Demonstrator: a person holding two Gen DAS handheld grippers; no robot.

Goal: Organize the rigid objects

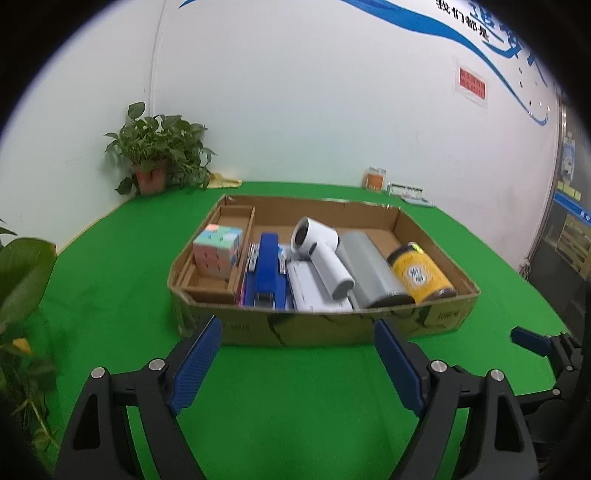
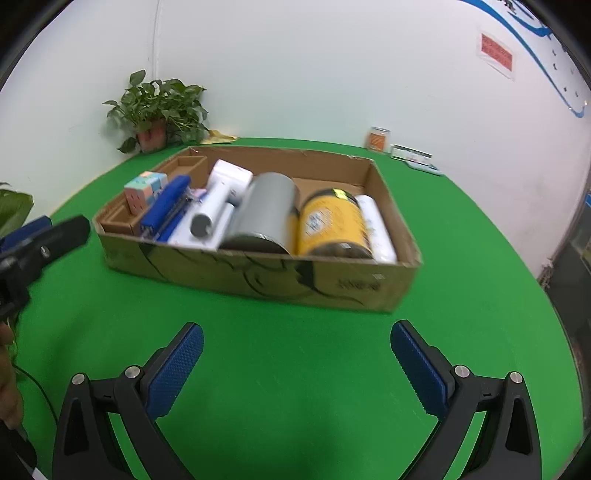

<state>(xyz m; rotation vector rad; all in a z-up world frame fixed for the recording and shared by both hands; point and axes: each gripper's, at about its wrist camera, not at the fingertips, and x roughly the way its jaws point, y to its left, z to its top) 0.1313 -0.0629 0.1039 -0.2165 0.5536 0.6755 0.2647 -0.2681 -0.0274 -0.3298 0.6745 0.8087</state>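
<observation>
One green table [image 1: 110, 258] meets white walls [image 1: 295, 92], potted plant [image 1: 159, 147] cornered.

Black tool [image 1: 297, 328] frames, blue ridged pads [image 2: 417, 363], silver screws.

An office-like demo room, as far as I can judge.
I see a green-covered table [image 1: 110, 266] against a white wall [image 1: 295, 92] bearing blue painted lettering [image 1: 476, 22], a red notice [image 1: 471, 85], and a potted plant [image 1: 159, 147] in the corner.
</observation>
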